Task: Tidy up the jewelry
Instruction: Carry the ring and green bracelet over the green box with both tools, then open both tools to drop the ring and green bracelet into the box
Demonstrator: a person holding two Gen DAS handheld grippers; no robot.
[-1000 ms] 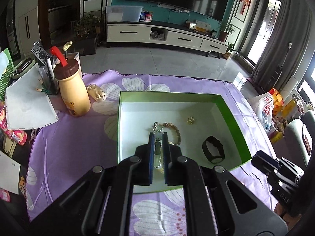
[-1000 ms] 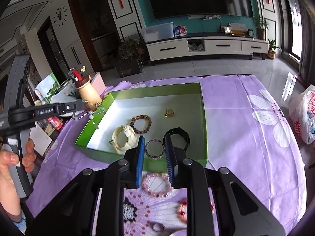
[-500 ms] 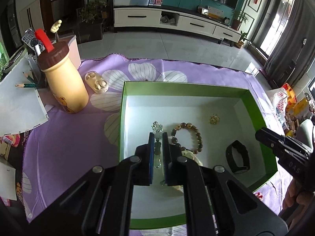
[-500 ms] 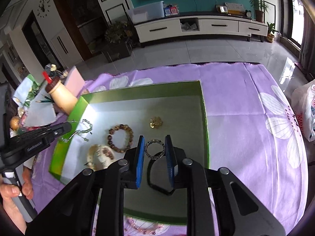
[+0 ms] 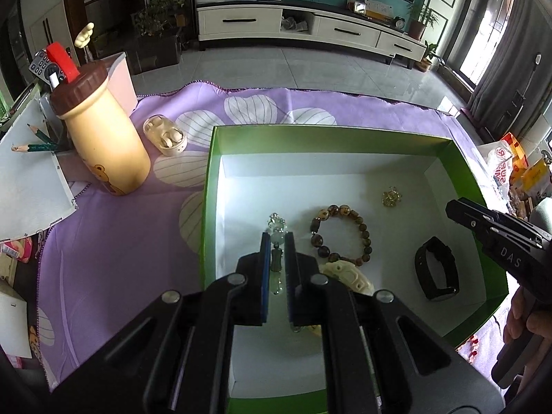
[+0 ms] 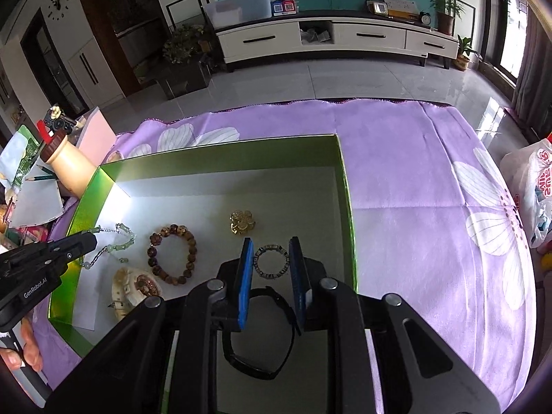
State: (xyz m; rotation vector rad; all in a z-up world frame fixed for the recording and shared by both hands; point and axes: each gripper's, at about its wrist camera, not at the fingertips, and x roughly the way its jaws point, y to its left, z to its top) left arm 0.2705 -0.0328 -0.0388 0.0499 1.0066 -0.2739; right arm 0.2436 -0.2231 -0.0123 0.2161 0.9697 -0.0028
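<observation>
I am carrying two pieces into the green box [image 6: 345,186] at once. My left gripper [image 5: 277,238] is clamping shut on the pale green chain bracelet [image 6: 114,241], which is dangling over the near-left part of the box floor. My right gripper [image 6: 270,245] is squeezing the small dark beaded ring bracelet [image 6: 270,261] by its two sides, hanging it over the right part of the box, just above the black wristband [image 6: 258,338].

Already lying inside are the brown bead bracelet [image 5: 339,238], the gold ornament [image 5: 391,197], the cream carved bangle [image 5: 348,274] and the wristband, so most of the sorting seems to be done. What is left, as I am judging it, is releasing these two pieces; at the near right edge of the left view something red and beaded is showing on the purple cloth [image 6: 414,158] outside the box, though it is too cropped for me to be sure more jewelry is waiting there.

For room, the far half of the white floor is lying bare, and the far-right corner beyond the gold ornament is open. The right wall is standing close beside my right gripper, and the left wall close beside the chain, so I am favouring drops toward the middle or far side. Outside the box, the tan bottle [image 5: 103,145] and earbud case [image 5: 165,135] are sitting well clear on the surface to the left.
</observation>
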